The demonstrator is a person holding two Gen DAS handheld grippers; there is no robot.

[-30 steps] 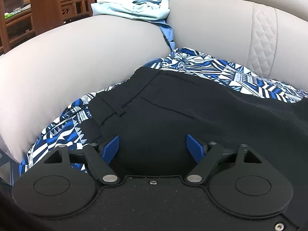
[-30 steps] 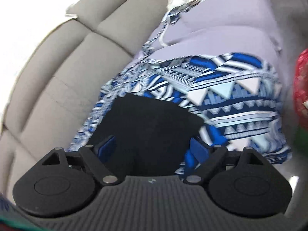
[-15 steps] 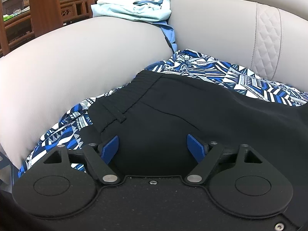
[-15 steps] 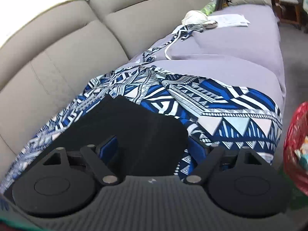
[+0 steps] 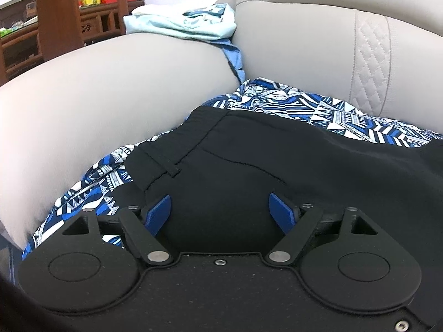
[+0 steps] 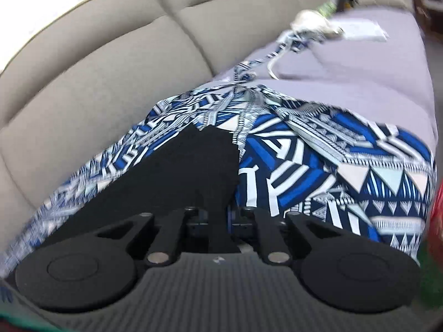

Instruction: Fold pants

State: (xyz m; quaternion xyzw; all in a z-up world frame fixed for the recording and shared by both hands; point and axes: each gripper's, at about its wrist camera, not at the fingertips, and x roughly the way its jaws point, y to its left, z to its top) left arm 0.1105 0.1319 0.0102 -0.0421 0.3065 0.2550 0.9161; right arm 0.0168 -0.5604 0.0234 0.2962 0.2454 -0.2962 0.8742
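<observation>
Black fabric pants [image 5: 249, 160] with an elastic waistband lie spread over a blue-and-white geometric-print cloth [image 6: 318, 166] on a beige leather sofa [image 5: 110, 88]. The left tongs [image 5: 220, 210] hover wide apart above the waistband end, gripping nothing. The right tongs [image 6: 221, 218] are closing, their blue pads [image 6: 229, 217] pinching the pants' black fabric near the leg end.

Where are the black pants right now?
The black pants lie on the blue patterned cloth on the sofa, waistband toward the armrest in the left wrist view.
</observation>
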